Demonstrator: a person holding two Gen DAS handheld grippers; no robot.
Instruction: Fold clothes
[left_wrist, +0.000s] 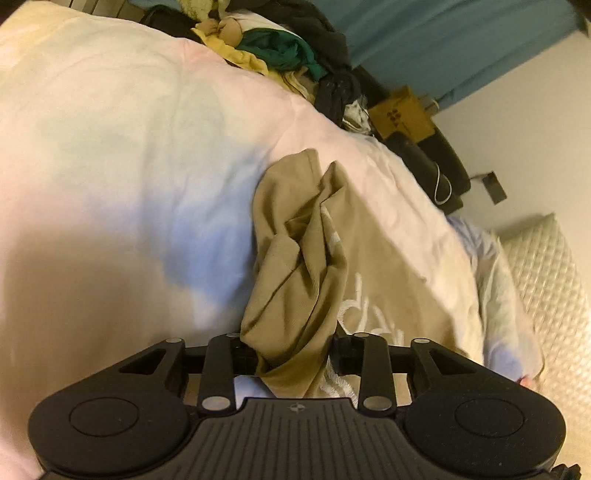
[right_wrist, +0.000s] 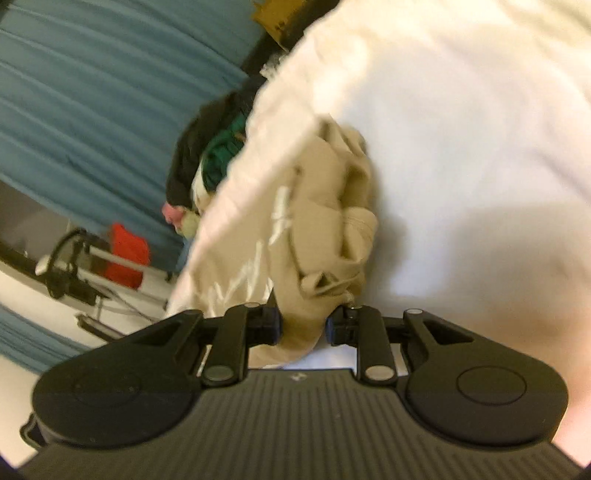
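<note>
A tan garment (left_wrist: 306, 266) with white lettering lies bunched on the white bed sheet (left_wrist: 129, 147). My left gripper (left_wrist: 293, 352) is shut on a bunched edge of the tan garment, with cloth filling the gap between the fingers. In the right wrist view the same tan garment (right_wrist: 325, 221) lies crumpled near the bed's edge, and my right gripper (right_wrist: 303, 325) is shut on another part of it. The fingertips of both grippers are hidden in the cloth.
A pile of other clothes (left_wrist: 295, 55), black, green and yellow, lies at the far end of the bed. It also shows in the right wrist view (right_wrist: 210, 155). A teal curtain (right_wrist: 92, 92) hangs beyond. A cardboard box (left_wrist: 402, 114) and a quilted mattress edge (left_wrist: 546, 280) are at the right.
</note>
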